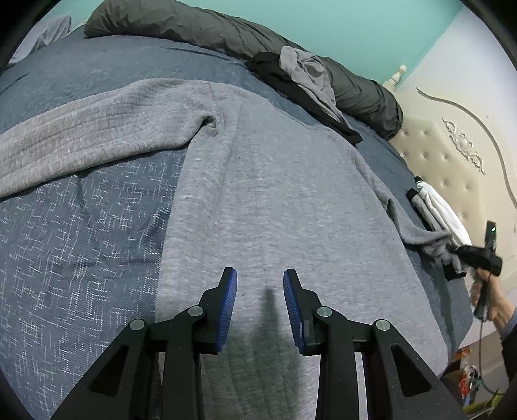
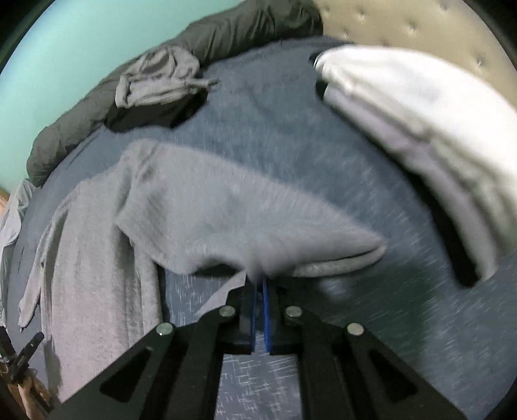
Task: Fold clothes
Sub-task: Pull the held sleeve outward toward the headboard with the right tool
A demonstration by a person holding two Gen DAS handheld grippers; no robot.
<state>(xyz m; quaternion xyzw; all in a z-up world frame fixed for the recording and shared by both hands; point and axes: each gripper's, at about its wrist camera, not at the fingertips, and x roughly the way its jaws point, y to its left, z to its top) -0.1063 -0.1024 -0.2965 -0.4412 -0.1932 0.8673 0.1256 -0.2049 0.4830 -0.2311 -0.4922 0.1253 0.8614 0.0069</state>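
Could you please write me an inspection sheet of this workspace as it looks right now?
Surface: bed with a blue patterned blanket, rumpled dark duvet along the far edge.
Job's things: grey sweatshirt spread flat, one sleeve lifted off the blanket.
Clutter: heap of grey and black clothes near the duvet; folded stack of white and grey garments by the headboard.
Grippers: left gripper with jaws open above the sweatshirt body; right gripper with jaws shut on the sleeve edge.
Cables: one thin cable hanging beside the person's hand.
Surroundings: teal wall, padded cream headboard, colourful items on the floor at the bed's edge, too blurred to identify.
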